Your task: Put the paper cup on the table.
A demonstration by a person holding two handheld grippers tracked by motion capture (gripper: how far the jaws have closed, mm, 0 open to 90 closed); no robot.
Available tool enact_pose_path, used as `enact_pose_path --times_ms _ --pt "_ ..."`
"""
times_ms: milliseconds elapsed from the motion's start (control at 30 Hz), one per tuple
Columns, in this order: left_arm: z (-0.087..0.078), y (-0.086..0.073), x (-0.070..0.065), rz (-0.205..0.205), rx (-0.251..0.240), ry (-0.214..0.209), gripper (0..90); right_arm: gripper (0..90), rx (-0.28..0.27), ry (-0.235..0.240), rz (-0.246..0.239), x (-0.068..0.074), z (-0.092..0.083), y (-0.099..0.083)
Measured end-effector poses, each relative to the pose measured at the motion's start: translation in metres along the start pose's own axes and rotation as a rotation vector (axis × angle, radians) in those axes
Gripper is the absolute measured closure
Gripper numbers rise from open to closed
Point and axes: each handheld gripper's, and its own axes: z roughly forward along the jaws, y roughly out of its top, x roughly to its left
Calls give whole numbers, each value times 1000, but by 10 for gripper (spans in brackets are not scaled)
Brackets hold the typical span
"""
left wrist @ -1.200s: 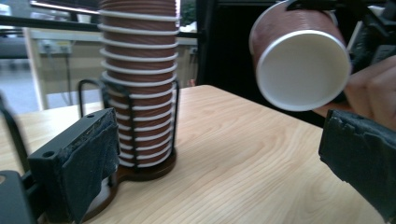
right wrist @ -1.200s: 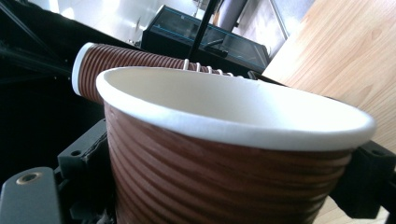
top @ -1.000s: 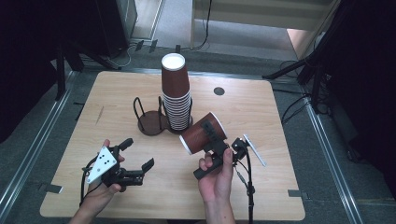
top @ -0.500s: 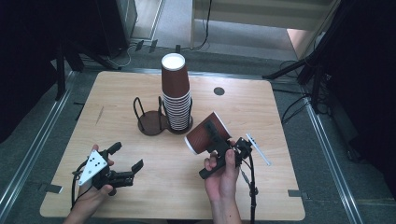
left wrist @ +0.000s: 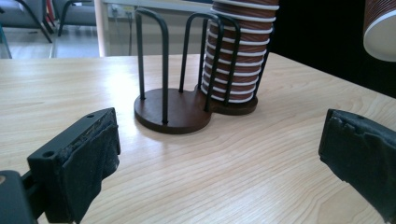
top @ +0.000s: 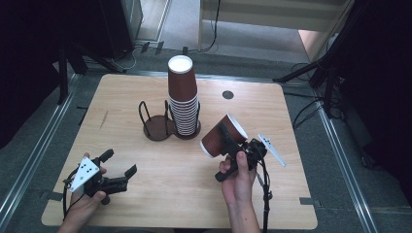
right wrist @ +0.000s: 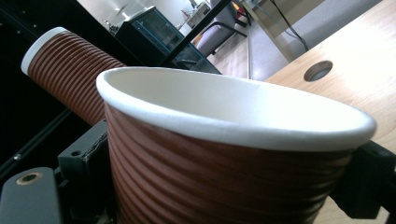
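Observation:
A tall stack of upturned brown ribbed paper cups stands in one ring of a dark wire cup holder at mid-table; the holder's other ring is empty. My right gripper is shut on a single brown cup, held tilted above the table just right of the stack, with its white rim close up in the right gripper view. My left gripper rests open near the front left corner. Its pads face the holder and the stack, with nothing between them.
A round cable hole sits in the wooden table behind the held cup. Stand legs and cables lie on the floor around the table. Bare wood stretches between the two grippers.
My left gripper has drawn back toward the front left corner, still open. The right gripper has shifted slightly right with the cup in it.

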Motion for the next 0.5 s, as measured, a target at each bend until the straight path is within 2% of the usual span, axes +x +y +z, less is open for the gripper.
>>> enact_pose_path --times_ms 200,500 --pt "-4 -4 12 -19 13 33 0 110 -14 -50 -121 -2 3 3" --pt "-11 -7 30 -30 14 93 0 110 -54 -81 -271 -2 3 6"
